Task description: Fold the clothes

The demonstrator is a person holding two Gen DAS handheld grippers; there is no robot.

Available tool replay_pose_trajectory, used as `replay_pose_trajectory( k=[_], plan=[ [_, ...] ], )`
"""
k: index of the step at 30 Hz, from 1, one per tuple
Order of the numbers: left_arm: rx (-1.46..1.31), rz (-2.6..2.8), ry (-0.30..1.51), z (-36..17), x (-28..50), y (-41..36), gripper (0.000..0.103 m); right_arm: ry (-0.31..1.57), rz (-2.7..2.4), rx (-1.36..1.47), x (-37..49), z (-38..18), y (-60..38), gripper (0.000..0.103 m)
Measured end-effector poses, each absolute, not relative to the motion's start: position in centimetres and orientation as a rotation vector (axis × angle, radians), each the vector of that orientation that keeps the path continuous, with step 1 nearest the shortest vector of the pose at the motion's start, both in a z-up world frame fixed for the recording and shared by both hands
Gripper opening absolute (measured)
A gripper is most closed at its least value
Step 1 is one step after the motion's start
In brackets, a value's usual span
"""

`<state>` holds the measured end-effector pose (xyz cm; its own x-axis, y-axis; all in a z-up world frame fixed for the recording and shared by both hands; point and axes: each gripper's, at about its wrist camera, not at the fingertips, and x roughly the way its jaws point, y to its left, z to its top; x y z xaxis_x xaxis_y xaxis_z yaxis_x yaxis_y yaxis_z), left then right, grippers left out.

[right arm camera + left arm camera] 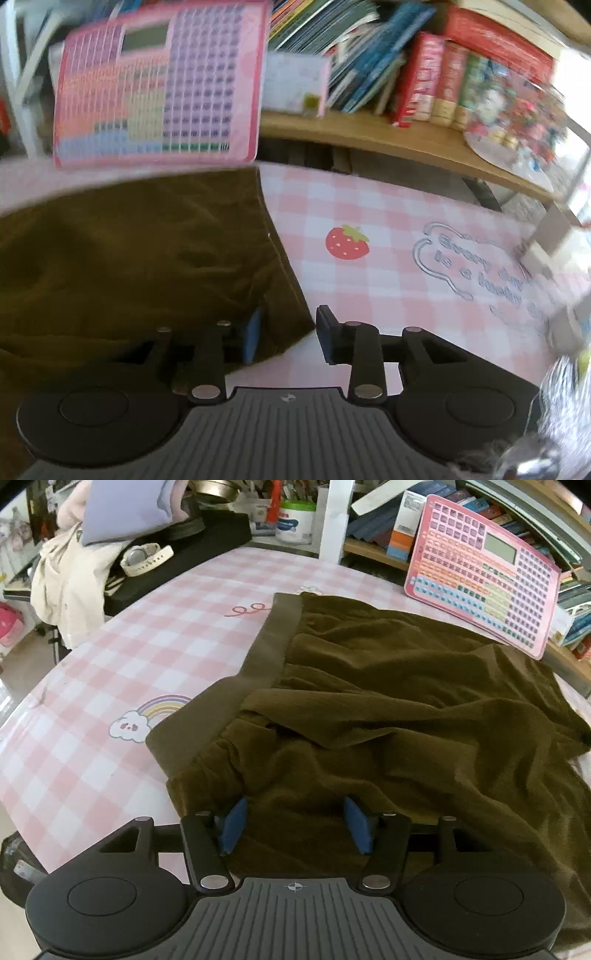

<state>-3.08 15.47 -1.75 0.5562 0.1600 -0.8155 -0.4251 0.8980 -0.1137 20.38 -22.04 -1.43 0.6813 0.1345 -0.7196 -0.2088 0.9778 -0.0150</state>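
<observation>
Right hand-held gripper [288, 332] straddling olive garment [129, 258] corner, tablecloth [406, 295] reading "Every day"

A tabletop [92, 657] wears a pink and white check cover with a rainbow cloud [147, 720] and a strawberry [346, 242] on it. Behind it a wooden shelf [369, 134] is full of books [424, 77]. A pink chart board [484, 572] leans there. Bright light comes from the right.

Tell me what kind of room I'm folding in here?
Probably a child's bedroom or study corner at home: a pink gingham table cover with rainbow and strawberry prints, a pink toy learning tablet, and a crowded wooden bookshelf behind the olive garment.
</observation>
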Motion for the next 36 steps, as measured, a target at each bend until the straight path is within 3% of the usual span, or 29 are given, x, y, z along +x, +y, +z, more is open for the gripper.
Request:
replay_pose_trajectory(
  k=[9,15,26,27,36],
  plan=[
    [-0.424,0.246,0.749,2.3,-1.3,20.6,0.055,0.791,0.266,-0.004,8.0,-0.2,-21.7,0.034],
    [-0.551,0.138,0.724,1.1,5.5,25.0,0.027,0.867,0.183,0.074,2.5,-1.8,-21.1,0.032],
    [-0.833,0.056,0.801,-5.8,12.8,29.6,0.013,0.899,0.039,-0.032,-0.6,-2.7,-18.8,0.03],
    [-0.822,0.057,0.818,-6.3,13.2,29.6,0.005,0.905,0.031,-0.028,-0.5,-2.7,-18.8,0.03],
    [-0.875,0.091,0.785,-7.2,14.6,31.8,0.005,0.928,-0.041,-0.023,-0.1,-2.7,-18.2,0.03]
  ],
)
